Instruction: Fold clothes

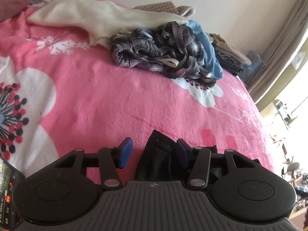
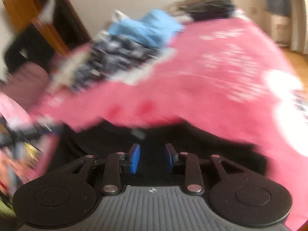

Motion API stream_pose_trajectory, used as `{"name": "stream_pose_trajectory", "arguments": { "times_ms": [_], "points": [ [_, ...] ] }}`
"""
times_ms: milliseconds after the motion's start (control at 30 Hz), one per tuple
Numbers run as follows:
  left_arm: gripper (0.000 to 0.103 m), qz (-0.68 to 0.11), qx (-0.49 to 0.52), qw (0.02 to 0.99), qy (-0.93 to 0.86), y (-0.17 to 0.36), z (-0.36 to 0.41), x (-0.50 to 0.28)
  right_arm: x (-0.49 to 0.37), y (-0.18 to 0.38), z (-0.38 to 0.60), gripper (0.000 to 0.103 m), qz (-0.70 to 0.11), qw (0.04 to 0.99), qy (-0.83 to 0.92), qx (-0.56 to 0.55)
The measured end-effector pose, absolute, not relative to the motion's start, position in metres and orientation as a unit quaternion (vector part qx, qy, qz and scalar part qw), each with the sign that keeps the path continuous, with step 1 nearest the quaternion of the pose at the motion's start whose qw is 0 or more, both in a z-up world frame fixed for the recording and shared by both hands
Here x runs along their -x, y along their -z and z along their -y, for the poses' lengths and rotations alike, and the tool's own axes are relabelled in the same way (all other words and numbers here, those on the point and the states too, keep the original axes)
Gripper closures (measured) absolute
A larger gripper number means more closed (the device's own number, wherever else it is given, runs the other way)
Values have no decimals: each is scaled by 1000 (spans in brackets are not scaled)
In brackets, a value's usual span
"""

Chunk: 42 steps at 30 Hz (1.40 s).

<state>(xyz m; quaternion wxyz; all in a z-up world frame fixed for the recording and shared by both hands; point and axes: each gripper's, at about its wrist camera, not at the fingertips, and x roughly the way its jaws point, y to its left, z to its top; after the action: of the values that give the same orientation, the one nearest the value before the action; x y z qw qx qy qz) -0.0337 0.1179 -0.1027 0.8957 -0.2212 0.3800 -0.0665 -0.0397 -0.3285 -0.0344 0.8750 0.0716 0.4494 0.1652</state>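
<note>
A heap of clothes, checked shirt [image 1: 163, 50], cream sweater [image 1: 100, 19] and blue garment [image 1: 207, 46], lies toward the bed's far edge on the pink flowered blanket [image 1: 100, 100]. At the near edge, the black garment [image 1: 161, 157] sits between the left gripper's [image 1: 154, 152] released jaws; the right gripper's [image 2: 153, 158] jaws stand parted over it. A pale wall rises behind.

A home bedroom: a bed under a pink fleece blanket with white flowers [image 1: 107, 100], a far heap of unfolded clothes [image 1: 165, 46], beige curtains [image 1: 277, 44] at right.
</note>
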Motion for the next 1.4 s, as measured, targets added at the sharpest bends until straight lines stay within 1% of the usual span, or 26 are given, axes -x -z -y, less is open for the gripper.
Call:
{"name": "stream_pose_trajectory", "arguments": {
  "times_ms": [100,200,300,367,533,667,733,833,900,1033,1167,1300,1400],
  "points": [
    [53,-381,228,895,56,100,-118,32,60,36,354,70,-450,887,-108,-17],
    [53,-383,238,891,46,99,-120,32,75,39,365,70,-428,900,-65,61],
    [53,-387,237,890,37,100,-118,32,84,44,366,70,-411,901,-57,128],
    [53,-390,230,891,35,100,-115,33,87,44,360,70,-409,897,-86,146],
    [53,-394,212,894,35,101,-107,33,70,56,347,72,-458,870,-142,111],
    [53,-400,205,893,38,102,-105,30,40,59,352,73,-430,892,-94,98],
    [53,-400,202,893,38,102,-107,30,31,45,370,72,-398,915,-62,33],
    [53,-400,208,892,40,103,-110,31,30,30,405,72,-375,923,-42,-81],
    [53,-401,211,890,42,104,-112,30,37,30,419,71,-380,919,-38,-101],
    [53,-405,208,889,43,107,-112,30,43,41,424,70,-402,911,-52,-69],
    [53,-404,208,890,43,106,-112,33,25,61,428,70,-435,893,-71,-88],
    [53,-403,202,891,45,105,-112,34,4,79,447,70,-454,872,-73,-165],
    [53,-403,198,892,47,104,-113,36,-1,84,458,70,-452,863,-79,-210]
  ]
}}
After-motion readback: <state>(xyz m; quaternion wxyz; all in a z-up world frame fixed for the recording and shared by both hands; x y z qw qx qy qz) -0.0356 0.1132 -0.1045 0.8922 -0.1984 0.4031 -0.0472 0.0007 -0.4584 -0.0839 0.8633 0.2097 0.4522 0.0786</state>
